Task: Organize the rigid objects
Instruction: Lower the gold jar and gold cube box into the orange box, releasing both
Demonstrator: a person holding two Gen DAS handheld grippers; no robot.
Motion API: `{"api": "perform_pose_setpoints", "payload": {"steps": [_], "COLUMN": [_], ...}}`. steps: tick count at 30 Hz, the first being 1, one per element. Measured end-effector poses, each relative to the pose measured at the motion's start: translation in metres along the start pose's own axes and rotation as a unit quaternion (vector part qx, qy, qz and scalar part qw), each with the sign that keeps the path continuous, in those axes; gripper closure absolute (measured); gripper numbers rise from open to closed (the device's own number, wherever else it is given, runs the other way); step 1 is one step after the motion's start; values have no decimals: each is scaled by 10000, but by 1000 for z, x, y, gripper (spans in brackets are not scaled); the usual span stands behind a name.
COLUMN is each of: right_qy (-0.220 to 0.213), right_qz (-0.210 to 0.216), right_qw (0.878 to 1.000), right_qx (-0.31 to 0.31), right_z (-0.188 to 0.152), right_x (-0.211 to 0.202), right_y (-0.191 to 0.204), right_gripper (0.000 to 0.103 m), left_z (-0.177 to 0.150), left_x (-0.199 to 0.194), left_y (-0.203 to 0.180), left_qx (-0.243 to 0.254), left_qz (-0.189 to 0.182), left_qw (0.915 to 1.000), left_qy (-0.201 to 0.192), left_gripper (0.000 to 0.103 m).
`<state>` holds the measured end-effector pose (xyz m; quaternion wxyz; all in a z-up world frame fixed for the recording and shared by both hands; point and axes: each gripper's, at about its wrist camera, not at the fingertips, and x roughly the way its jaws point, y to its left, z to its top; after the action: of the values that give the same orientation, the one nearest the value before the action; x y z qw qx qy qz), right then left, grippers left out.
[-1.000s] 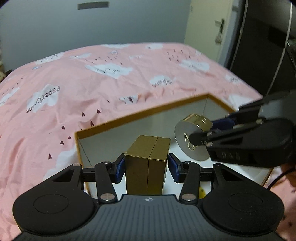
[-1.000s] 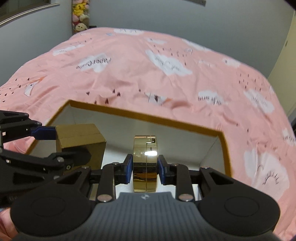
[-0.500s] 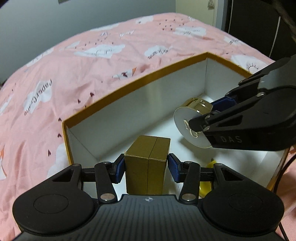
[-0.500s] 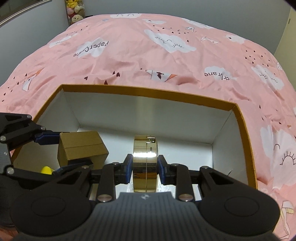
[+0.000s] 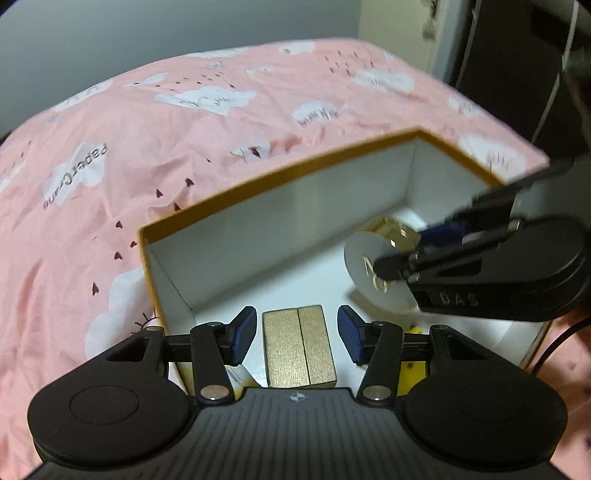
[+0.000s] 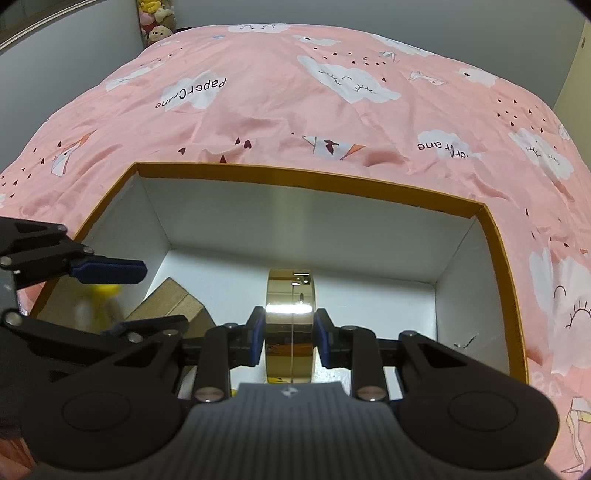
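Note:
An open cardboard box (image 5: 258, 188) with an orange rim and white inside lies on the bed; it also shows in the right wrist view (image 6: 295, 177). My left gripper (image 5: 297, 334) is open, its pads apart on either side of a gold rectangular box (image 5: 299, 347) that rests on the box floor. The gold box also shows in the right wrist view (image 6: 173, 306). My right gripper (image 6: 290, 338) is shut on a round gold tin (image 6: 290, 325), held on edge inside the box. The tin shows in the left wrist view (image 5: 380, 266).
A pink bedsheet (image 6: 295, 103) with cloud prints surrounds the box. A yellow item (image 6: 105, 291) lies in the box by the gold box, blurred. Stuffed toys (image 6: 155, 26) sit at the far left corner. A dark cabinet (image 5: 517, 55) stands to the right.
My left gripper has opened and let go of the gold box, which now rests on the box floor. My right gripper still holds the round tin inside the box.

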<state>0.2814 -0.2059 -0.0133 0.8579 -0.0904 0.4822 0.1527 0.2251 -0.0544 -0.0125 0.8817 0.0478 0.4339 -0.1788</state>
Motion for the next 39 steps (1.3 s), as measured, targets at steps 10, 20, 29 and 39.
{"api": "perform_pose_setpoints", "payload": {"steps": [10, 20, 29, 39], "right_qy": [68, 316, 618, 619], "right_qz": [114, 427, 685, 227], "right_qw": [9999, 9985, 9948, 9978], "right_qx": [20, 140, 430, 51], "right_z": [3, 5, 3, 5], "right_x": [4, 18, 24, 23], "right_y": [9, 26, 38, 39], "right_gripper": [76, 75, 76, 70], "left_z": [-2, -23, -34, -39], "left_x": [-48, -46, -43, -43], "left_y": [52, 80, 81, 75], "left_qx": [-1048, -1716, -1882, -1916], "left_qz": [26, -64, -232, -187], "left_qw": [9910, 9822, 9793, 9789], "left_qy": [-837, -763, -704, -679], "left_gripper": [40, 45, 53, 53]}}
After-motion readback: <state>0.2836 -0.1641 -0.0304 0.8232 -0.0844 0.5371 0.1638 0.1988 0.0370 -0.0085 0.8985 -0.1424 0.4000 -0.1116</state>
